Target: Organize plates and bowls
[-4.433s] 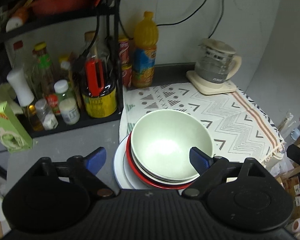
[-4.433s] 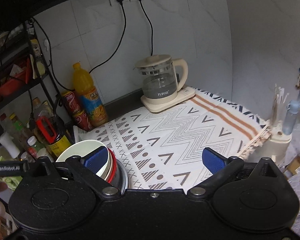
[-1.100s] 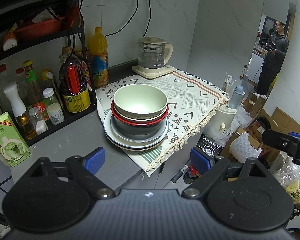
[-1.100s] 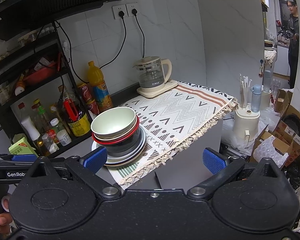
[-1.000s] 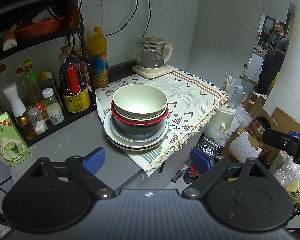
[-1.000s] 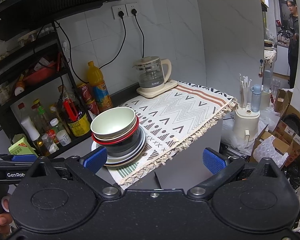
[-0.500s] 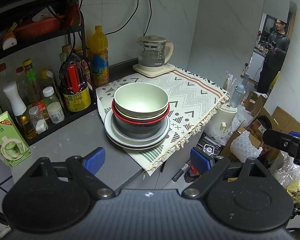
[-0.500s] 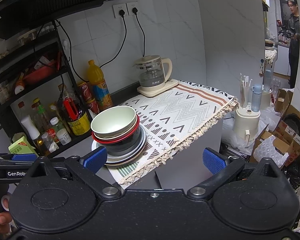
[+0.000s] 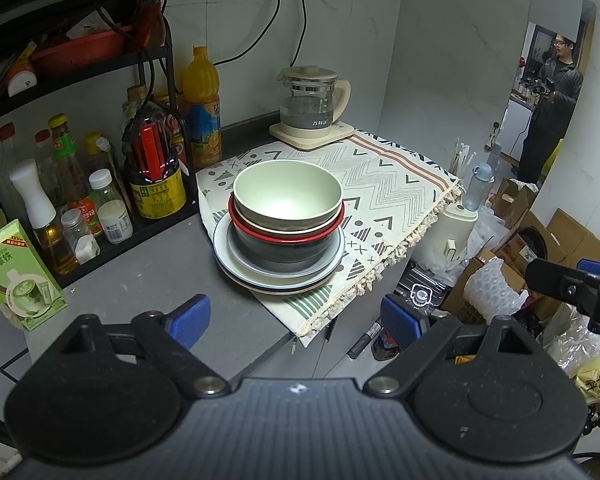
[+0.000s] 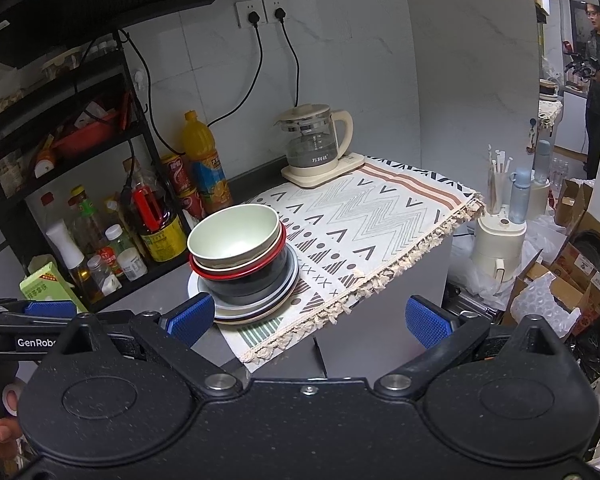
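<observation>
- Left claw (image 9: 296, 320): jaws spread wide, empty, held back from the worktop (image 9: 148, 280) edge.
- Right claw (image 10: 308, 320): jaws spread wide, empty, likewise off the worktop.

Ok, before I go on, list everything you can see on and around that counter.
bowls: three nested; pale green on top, then cream, then red-rimmed dark; on the plates
plates: stack, count unclear, pale grey and cream; half on the cloth, half on bare counter
patterned cloth: one, cream with dark zigzags; over the counter's right part
kettle: one, glass and cream; back of the cloth
orange drink bottle: one; against the wall
black rack: one; left, holding bottles and jars
green carton: one; counter's left edge
cardboard boxes: several, brown; floor at right
person: one, dark clothes; doorway
left gripper: open, holding nothing
right gripper: open, holding nothing
</observation>
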`<move>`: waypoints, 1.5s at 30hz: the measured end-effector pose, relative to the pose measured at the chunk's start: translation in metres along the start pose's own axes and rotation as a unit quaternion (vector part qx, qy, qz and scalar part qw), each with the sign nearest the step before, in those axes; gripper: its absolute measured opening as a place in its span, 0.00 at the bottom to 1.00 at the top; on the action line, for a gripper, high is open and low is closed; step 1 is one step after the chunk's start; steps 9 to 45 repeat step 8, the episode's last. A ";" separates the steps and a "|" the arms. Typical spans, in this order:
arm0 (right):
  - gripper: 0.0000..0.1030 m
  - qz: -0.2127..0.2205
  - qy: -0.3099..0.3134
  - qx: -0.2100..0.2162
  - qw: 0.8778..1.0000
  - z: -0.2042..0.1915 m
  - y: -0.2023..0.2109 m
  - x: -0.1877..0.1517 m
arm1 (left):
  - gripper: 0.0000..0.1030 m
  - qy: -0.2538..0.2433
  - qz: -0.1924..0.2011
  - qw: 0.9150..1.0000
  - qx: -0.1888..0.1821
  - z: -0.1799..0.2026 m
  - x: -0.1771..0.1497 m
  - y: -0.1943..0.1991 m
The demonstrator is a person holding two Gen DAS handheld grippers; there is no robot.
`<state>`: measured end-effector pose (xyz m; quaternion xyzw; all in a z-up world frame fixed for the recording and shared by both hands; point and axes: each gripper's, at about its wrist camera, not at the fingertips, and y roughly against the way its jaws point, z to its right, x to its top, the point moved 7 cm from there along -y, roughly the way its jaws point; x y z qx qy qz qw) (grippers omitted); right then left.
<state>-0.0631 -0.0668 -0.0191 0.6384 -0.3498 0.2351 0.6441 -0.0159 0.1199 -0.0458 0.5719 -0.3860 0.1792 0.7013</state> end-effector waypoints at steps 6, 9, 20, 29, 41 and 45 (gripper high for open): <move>1.00 -0.004 0.001 0.001 1.000 0.002 -0.004 -0.001 | 0.88 0.004 -0.001 1.000 0.004 -0.002 0.001 -0.003; 1.00 -0.006 -0.003 0.000 1.000 0.003 -0.006 -0.001 | 0.88 0.010 -0.002 1.000 0.002 -0.003 0.003 -0.004; 1.00 -0.006 -0.003 0.000 1.000 0.003 -0.006 -0.001 | 0.88 0.010 -0.002 1.000 0.002 -0.003 0.003 -0.004; 1.00 -0.006 -0.003 0.000 1.000 0.003 -0.006 -0.001 | 0.88 0.010 -0.002 1.000 0.002 -0.003 0.003 -0.004; 1.00 -0.006 -0.003 0.000 1.000 0.003 -0.006 -0.001 | 0.88 0.010 -0.002 1.000 0.002 -0.003 0.003 -0.004; 1.00 -0.006 -0.003 0.000 1.000 0.003 -0.006 -0.001 | 0.88 0.010 -0.002 1.000 0.002 -0.003 0.003 -0.004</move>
